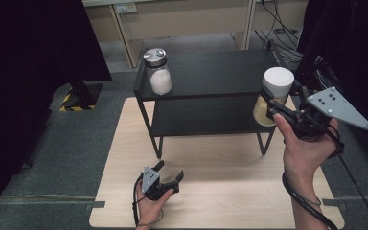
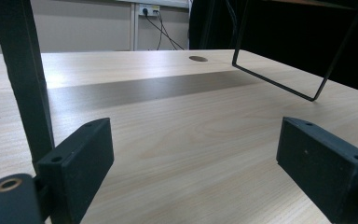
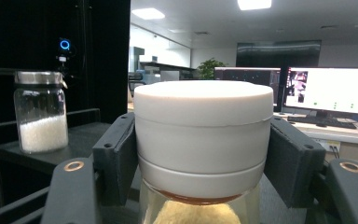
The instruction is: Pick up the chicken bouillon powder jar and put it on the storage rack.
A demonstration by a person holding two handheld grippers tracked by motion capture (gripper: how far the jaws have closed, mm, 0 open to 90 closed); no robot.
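— Right, what stands around the white-lidded jar (image 1: 271,96)?

— A black two-level shelf (image 1: 211,76) on the pale tabletop (image 1: 220,191). A second jar (image 1: 157,72), metal-lidded and holding white grains, sits on the shelf's top level at the far left, well apart. The shelf's right edge lies just beside the held jar.

— Who has it?

— The right gripper (image 1: 274,106). Its fingers (image 3: 116,158) are clamped on the white lid from both sides, at the right, off the tabletop.

— Anything hard to see?

— In the right gripper view the jar's lower part is cut off; yellowish contents barely show.

— Which way does it stand?

— Upright, lid on top, long axis vertical.

— The other hand?

— The left gripper (image 1: 168,173) rests low at the near edge, fingers (image 2: 79,163) spread wide with nothing between them.
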